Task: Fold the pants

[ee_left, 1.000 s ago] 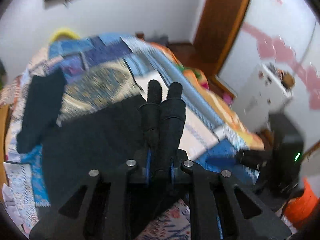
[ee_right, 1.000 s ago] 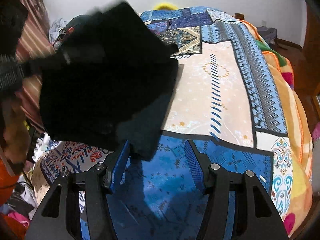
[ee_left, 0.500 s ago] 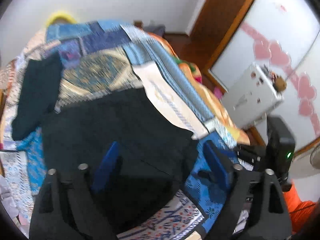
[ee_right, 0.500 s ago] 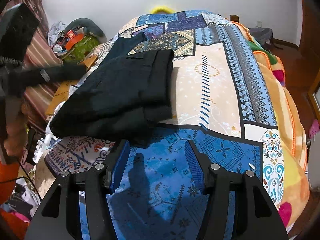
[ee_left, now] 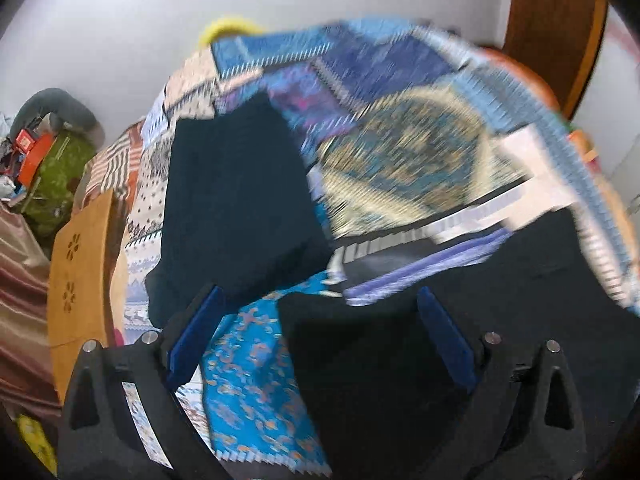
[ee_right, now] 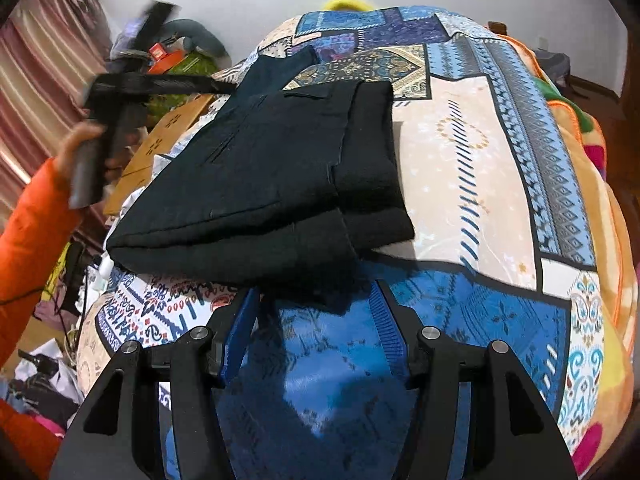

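Observation:
The black pants (ee_right: 272, 184) lie folded in a thick stack on the patterned bedspread (ee_right: 480, 184). In the left wrist view they fill the lower right (ee_left: 460, 344). My right gripper (ee_right: 316, 320) is open and empty, its blue pads just before the stack's near edge. My left gripper (ee_left: 320, 328) is open and empty, above the near left corner of the pants; it shows held in a hand at the left in the right wrist view (ee_right: 120, 88).
A second dark garment (ee_left: 236, 200) lies further up the bed. A wooden board (ee_left: 80, 264) and clutter with a green bag (ee_right: 188, 68) stand by the bed's left side. A wooden door (ee_left: 552, 20) is at the far right.
My left gripper opened and let go of the pants, then swung left and back. The pants dropped into a folded stack on the bed. My right gripper stayed open and hardly moved.

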`<state>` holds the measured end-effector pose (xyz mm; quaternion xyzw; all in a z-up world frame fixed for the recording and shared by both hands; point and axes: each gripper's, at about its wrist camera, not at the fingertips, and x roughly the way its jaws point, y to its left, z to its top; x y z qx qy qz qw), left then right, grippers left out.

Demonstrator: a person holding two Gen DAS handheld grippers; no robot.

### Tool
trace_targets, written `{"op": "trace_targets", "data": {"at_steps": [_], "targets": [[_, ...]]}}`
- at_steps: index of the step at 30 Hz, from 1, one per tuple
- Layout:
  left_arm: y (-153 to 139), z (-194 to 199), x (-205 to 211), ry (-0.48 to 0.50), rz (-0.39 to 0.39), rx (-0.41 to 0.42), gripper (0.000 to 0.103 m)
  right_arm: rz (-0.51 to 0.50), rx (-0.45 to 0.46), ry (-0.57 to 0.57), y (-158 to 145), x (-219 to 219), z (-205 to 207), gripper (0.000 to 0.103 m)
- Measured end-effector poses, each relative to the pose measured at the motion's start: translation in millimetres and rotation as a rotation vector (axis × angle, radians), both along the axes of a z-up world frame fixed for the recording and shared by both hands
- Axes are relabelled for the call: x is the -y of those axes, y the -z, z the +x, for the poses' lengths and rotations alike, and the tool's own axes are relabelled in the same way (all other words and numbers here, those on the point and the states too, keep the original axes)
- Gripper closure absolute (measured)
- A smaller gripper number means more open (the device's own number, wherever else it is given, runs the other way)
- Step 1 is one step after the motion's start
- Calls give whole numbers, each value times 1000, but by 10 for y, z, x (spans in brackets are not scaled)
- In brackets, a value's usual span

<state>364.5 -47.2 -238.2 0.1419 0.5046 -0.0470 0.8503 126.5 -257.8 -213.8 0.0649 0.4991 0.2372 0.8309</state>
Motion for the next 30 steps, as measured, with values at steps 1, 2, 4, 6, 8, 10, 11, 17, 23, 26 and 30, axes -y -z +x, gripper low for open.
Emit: {"op": "trace_targets", "data": {"at_steps": [1, 2, 4, 6, 8, 10, 11, 17, 23, 26, 30], "targets": [[117, 44, -32, -10, 16, -26, 5, 1, -1, -7, 9, 2, 33, 50], [274, 101, -57, -25, 28, -62, 5, 4, -3, -12, 18, 6, 56, 50], [440, 128, -134, -27, 0, -95, 4, 11, -9, -21, 29, 29, 116, 50], [452, 76, -195, -29, -35, -74, 4, 23, -26, -35, 45, 73, 194, 50], [454, 5, -264, -43, -46, -70, 4, 24, -36, -25, 41, 145, 251, 50], [448, -110, -366, -71, -57, -69, 4, -2, -34, 5, 30, 237, 297, 50], [449, -192, -431, -84, -63, -70, 4, -7, -33, 17, 19, 269, 305, 50], [395, -638, -667, -166, -79, -84, 4, -2, 11, 99, -152, 524, 213, 50], [229, -1289, -651, -174, -72, -54, 4, 23, 78, 119, -362, 479, 99, 50], [174, -1591, -644, -184, -118, -54, 4, 12, 107, 83, -439, 329, 34, 50], [52, -1848, -531, -137, -139, -33, 4, 6, 143, 28, -480, 139, -40, 50]]}}
